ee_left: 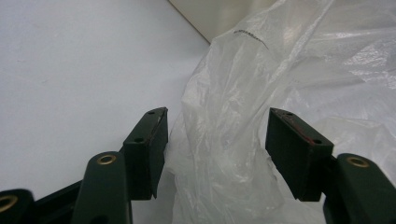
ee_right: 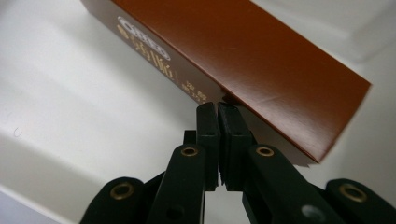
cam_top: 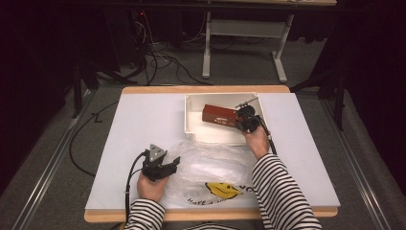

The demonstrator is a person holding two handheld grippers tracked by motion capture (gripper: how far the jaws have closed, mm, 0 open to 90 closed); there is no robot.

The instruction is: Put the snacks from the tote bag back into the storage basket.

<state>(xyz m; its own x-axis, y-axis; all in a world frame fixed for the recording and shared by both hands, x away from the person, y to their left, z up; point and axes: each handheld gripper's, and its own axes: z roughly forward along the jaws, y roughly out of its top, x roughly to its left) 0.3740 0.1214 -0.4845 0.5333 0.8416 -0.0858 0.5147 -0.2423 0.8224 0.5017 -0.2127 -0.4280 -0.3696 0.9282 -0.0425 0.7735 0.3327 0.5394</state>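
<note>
- a person in striped sleeves sat at the white table (cam_top: 143, 120), a gripper in each hand.
- the right gripper (cam_top: 245, 120) reached into the white tray (cam_top: 191, 103) at the far middle of the table; in the right gripper view its jaws were pressed together at the near lower edge of the brown box (ee_right: 243, 51), and i could not tell whether they pinched that edge or merely touched it.
- the brown box (cam_top: 220, 115) lay inside the tray, tilted, one end lifted off the tray floor (ee_right: 70, 121).
- the left gripper (cam_top: 165, 165) rested at the left edge of the clear plastic bag (cam_top: 210, 167), jaws spread wide.
- in the left gripper view, crumpled bag film (ee_left: 224, 140) bulged between the parted jaws.
- the bag sprawled over the near side of the table, just in front of the tray, a yellow smiley print (cam_top: 223, 189) near its front edge.
</note>
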